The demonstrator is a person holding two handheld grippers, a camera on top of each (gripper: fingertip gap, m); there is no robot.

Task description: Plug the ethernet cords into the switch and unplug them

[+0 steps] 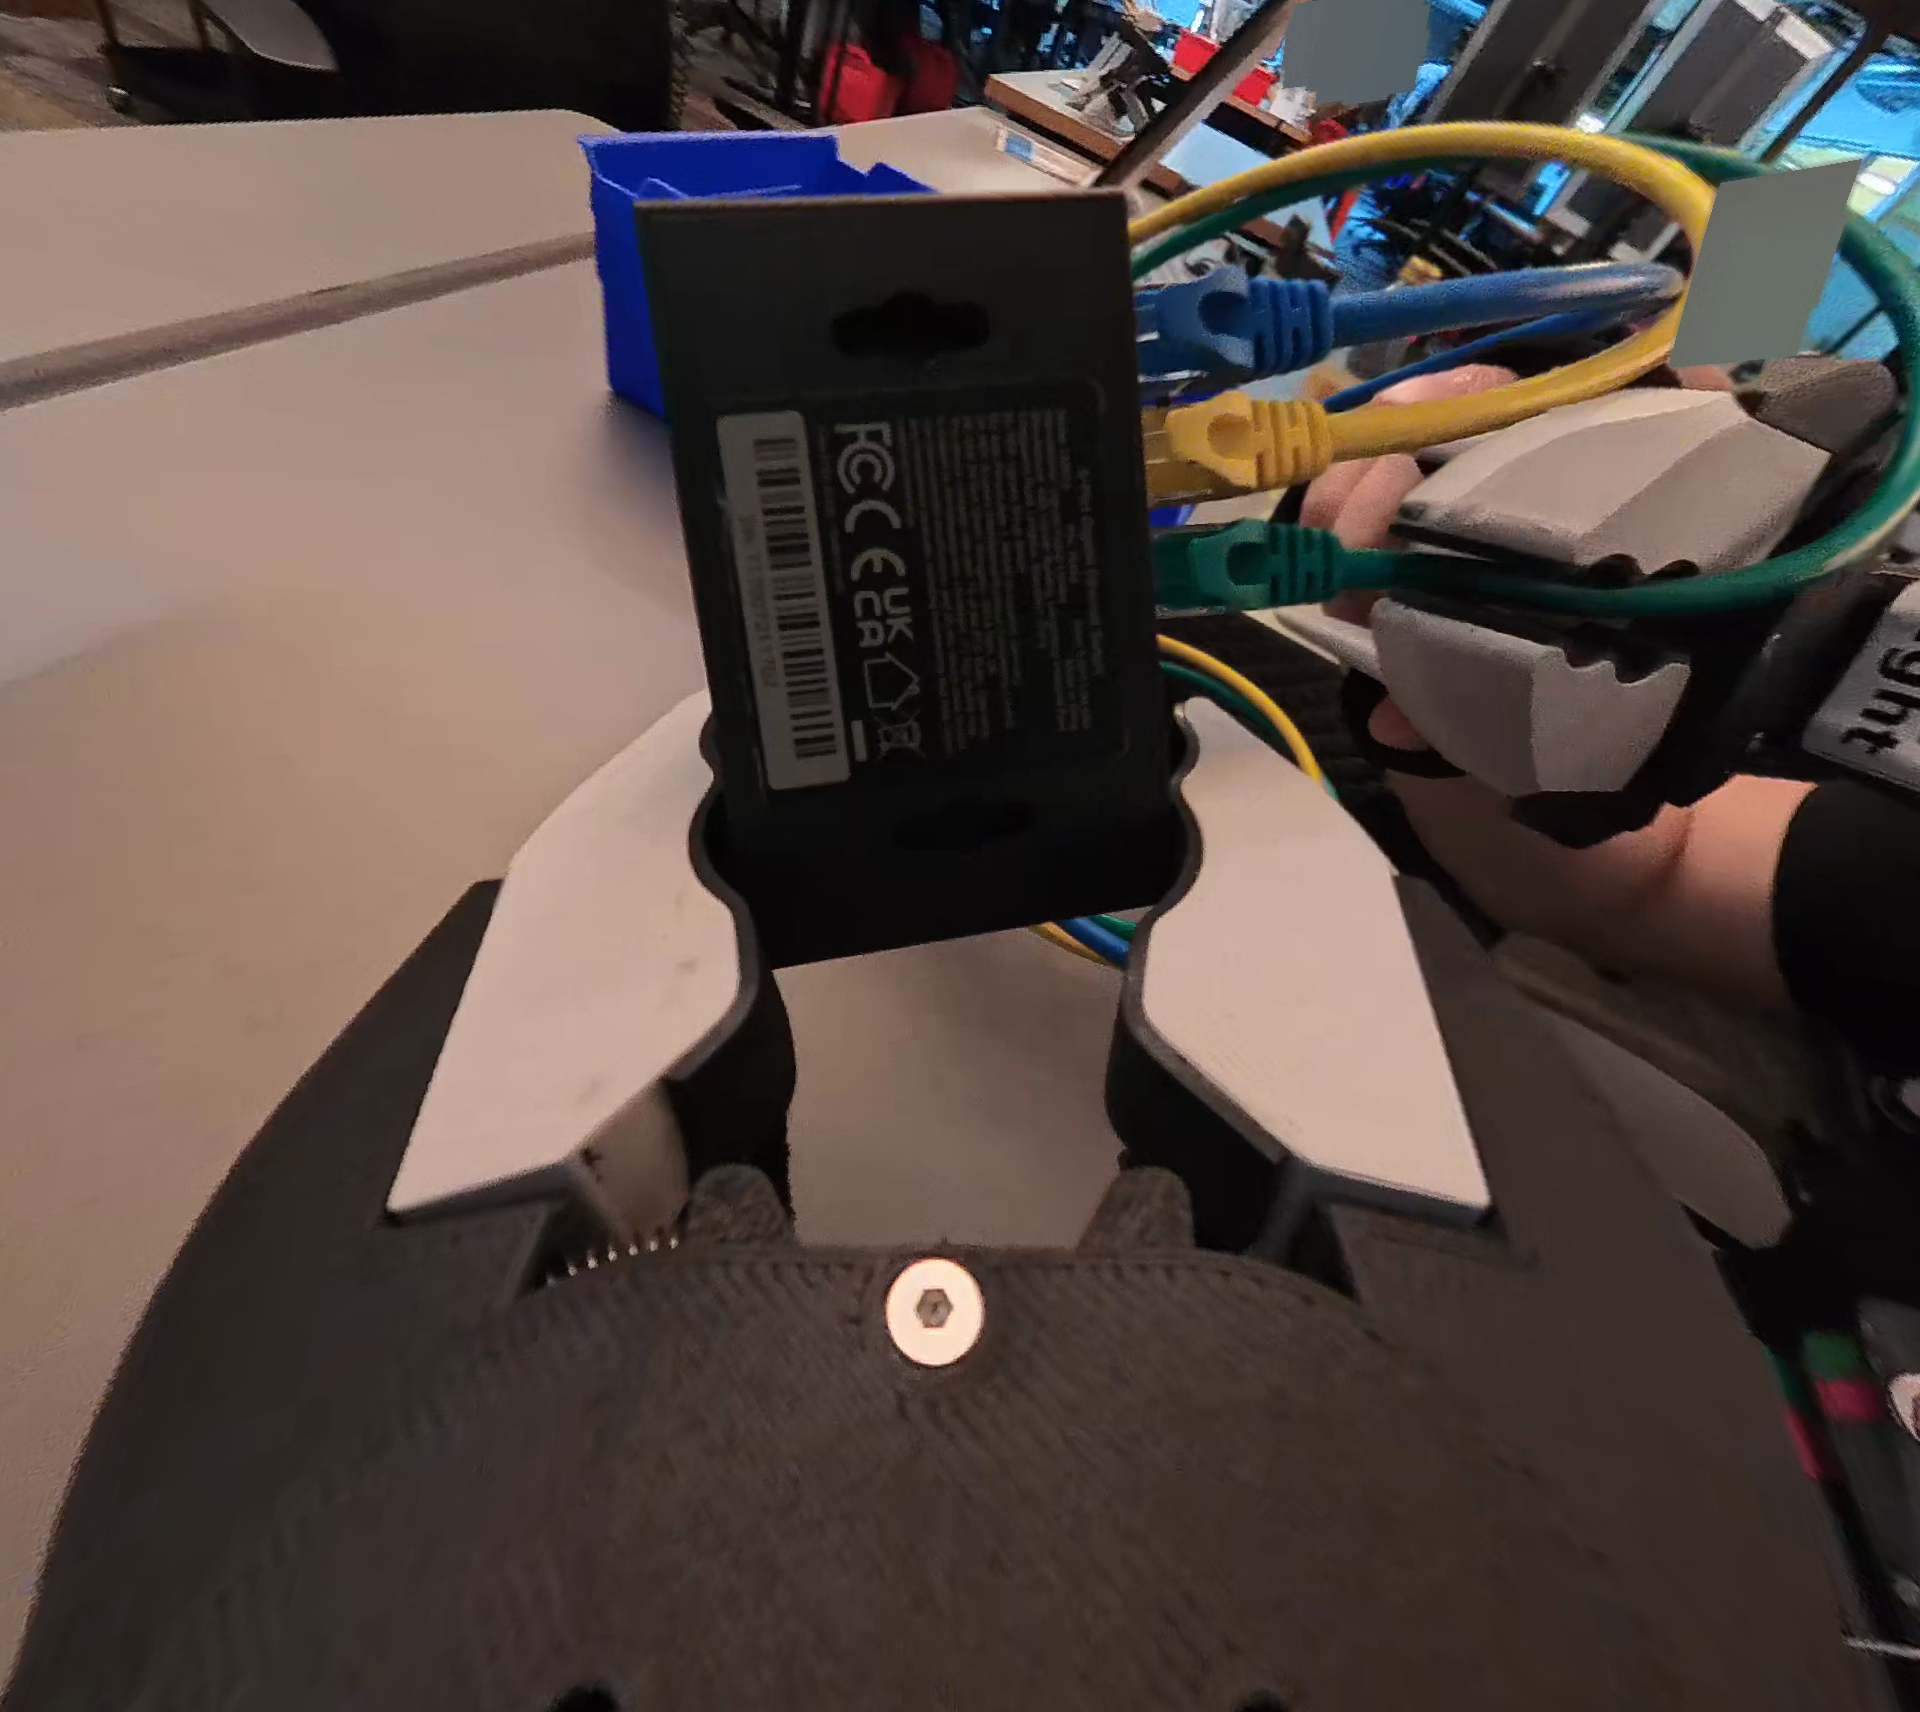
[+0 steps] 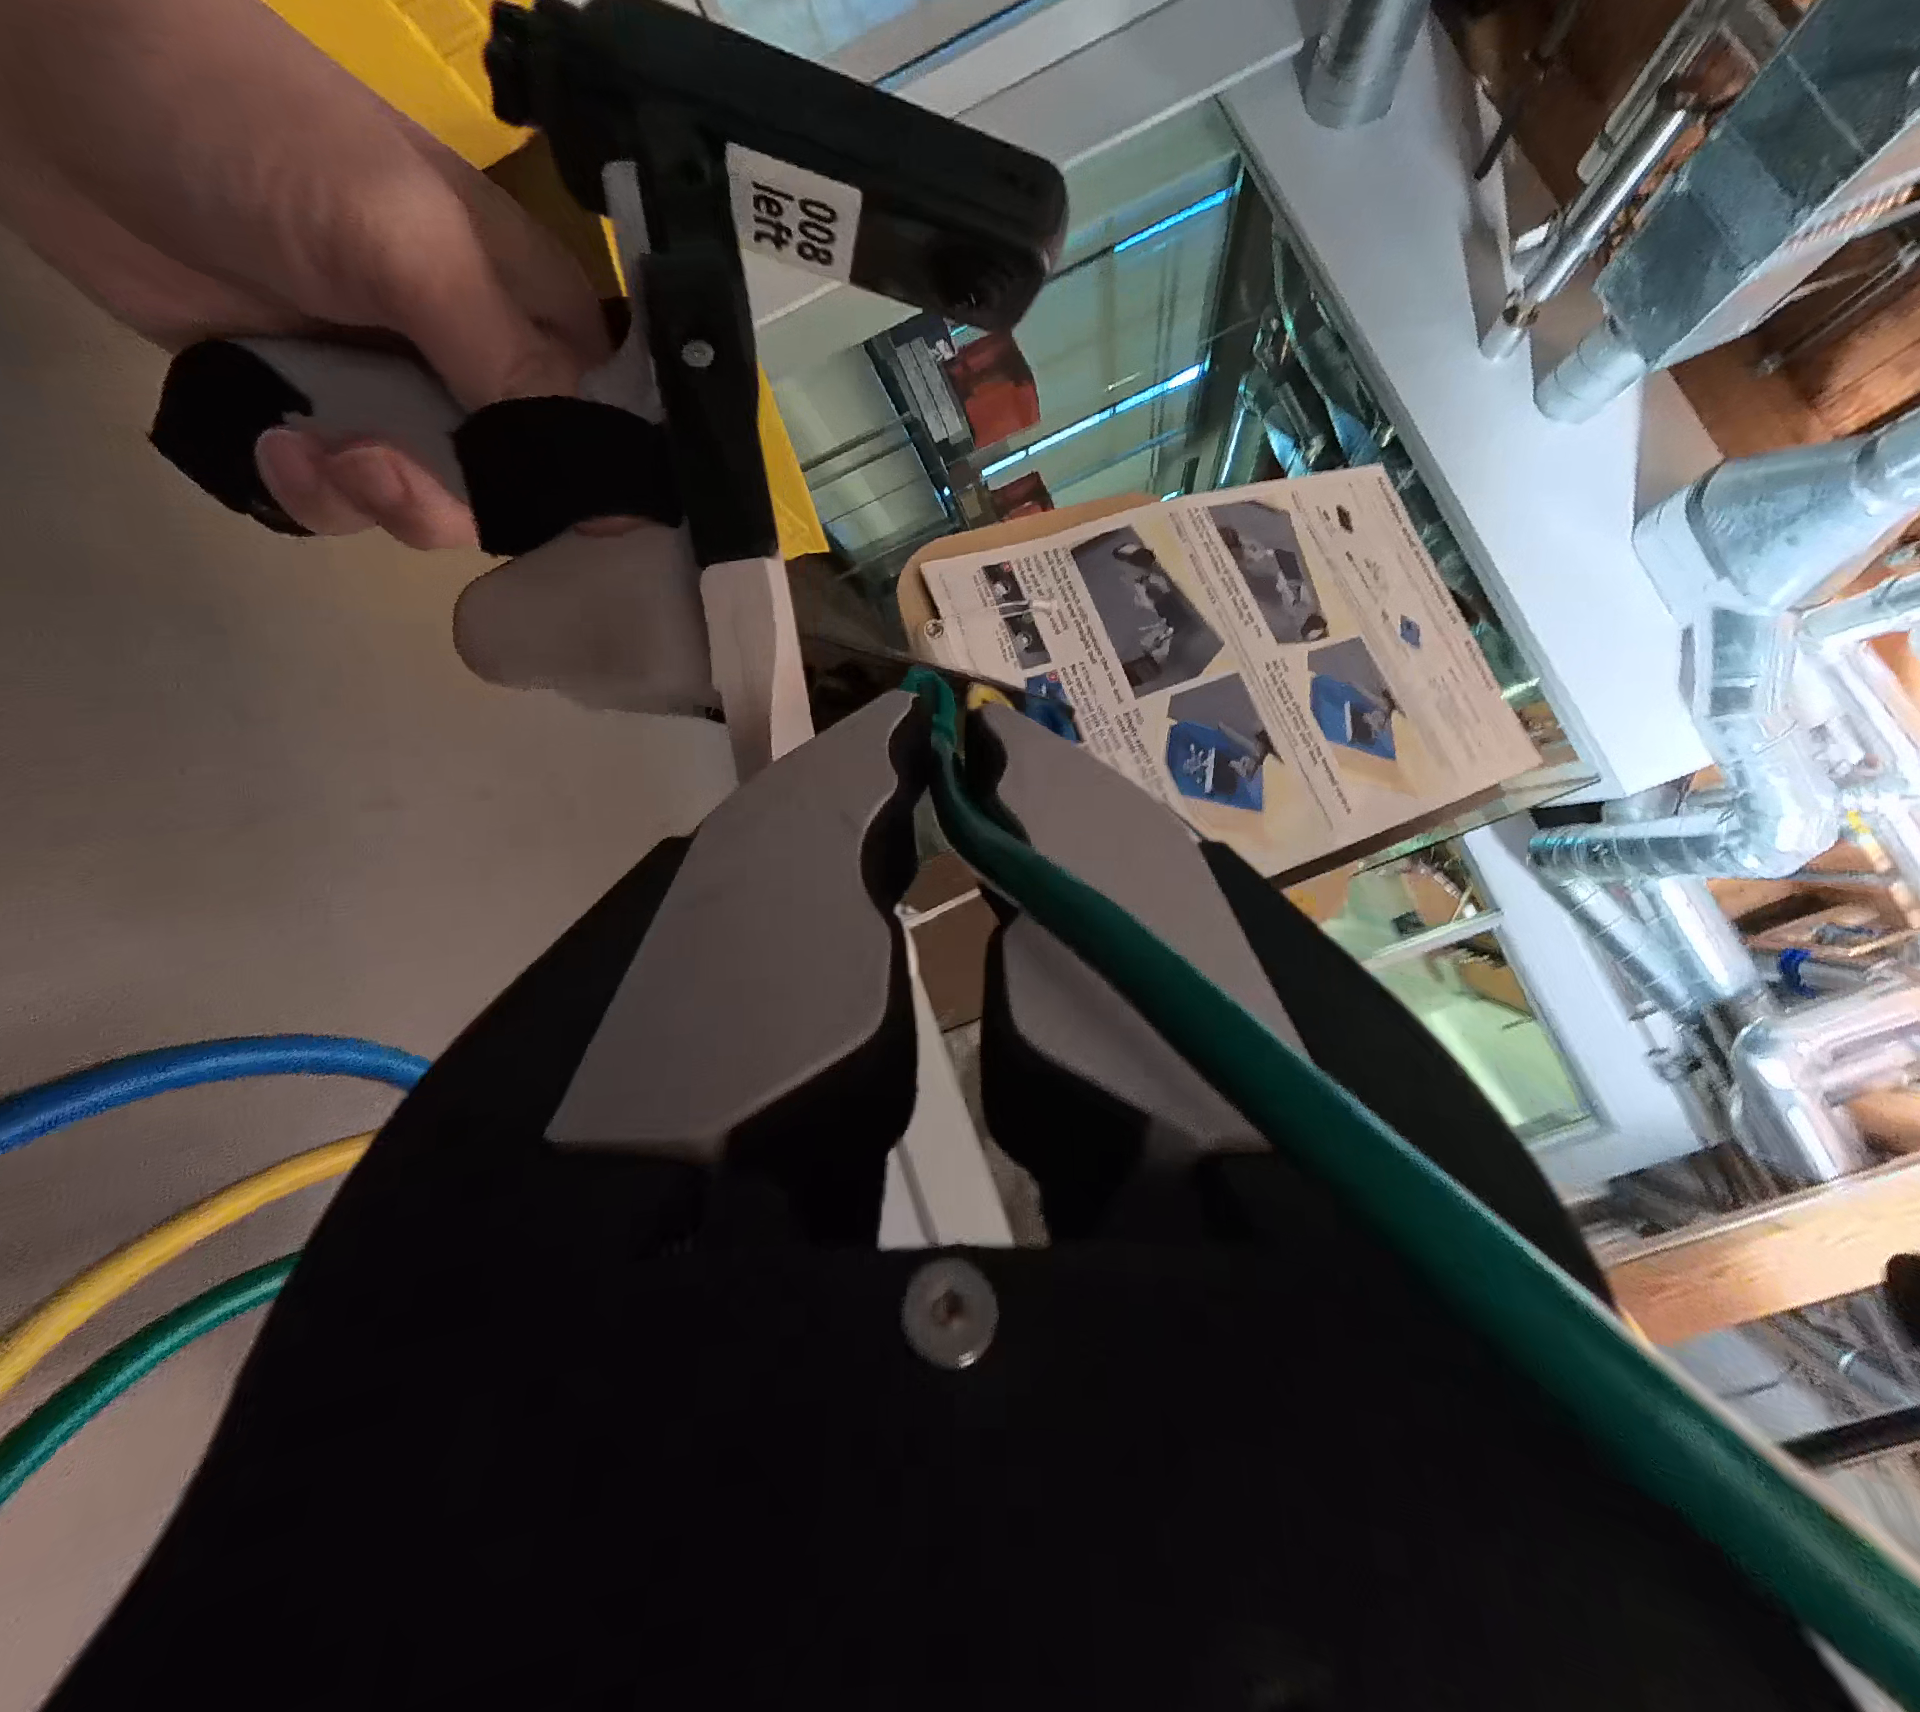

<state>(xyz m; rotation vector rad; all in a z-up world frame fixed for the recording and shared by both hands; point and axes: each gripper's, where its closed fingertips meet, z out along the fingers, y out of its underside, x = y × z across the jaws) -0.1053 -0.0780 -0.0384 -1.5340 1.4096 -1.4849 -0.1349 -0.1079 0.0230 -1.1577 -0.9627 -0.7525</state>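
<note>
The left gripper (image 1: 940, 821) clamps the lower end of the black switch (image 1: 904, 561) and holds it upright above the pale table (image 1: 260, 457), its labelled underside toward the camera and a blue bin (image 1: 717, 208) behind it. 3 cords sit at its right edge: the blue plug (image 1: 1236, 327) on top, the yellow plug (image 1: 1236, 441) in the middle and the green plug (image 1: 1247, 566) lowest. The right gripper (image 2: 943, 727) has its jaws narrowed on the green cord (image 2: 1299, 1008) just behind that plug. It is hard to tell whether the green plug is fully seated, so this looks like either the last push in or the start of unplugging. Pulling it calls for the latch tab pressed and a straight draw away from the port while the left grip stays firm.
</note>
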